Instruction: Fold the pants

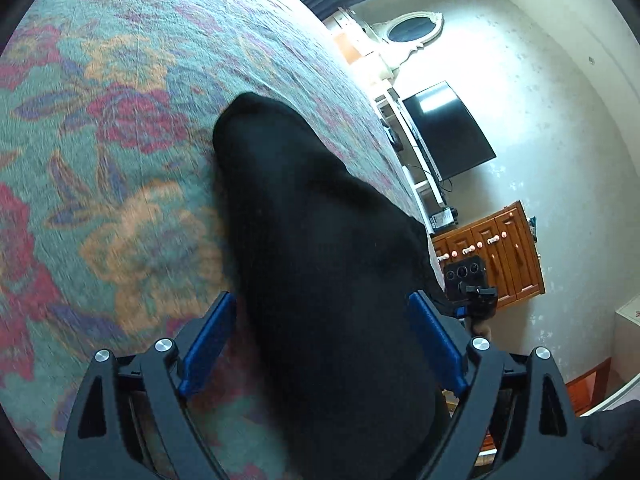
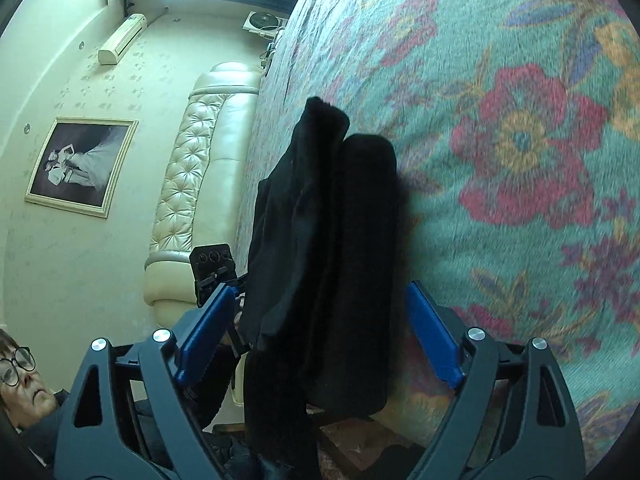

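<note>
While both spread wide, left tool [image 1: 322, 344] & right tool [image 2: 320, 336] straddle black pants [image 2: 332, 248], grip unclear.

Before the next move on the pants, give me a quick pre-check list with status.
1. Left tool astride the black pants: ok, cloth runs between its blue pads.
2. Left tool clamped on cloth: not ok, pads stand wide apart, gaps on both sides.
3. Right tool astride the pants: ok, cloth between pads.
4. Right tool clamped: not ok, pads wide apart.
5. Pants on the floral bedspread: ok at the far end; near end by the tools cannot tell.
6. Layers aligned: not ok, right wrist view shows two uneven folds side by side.
</note>
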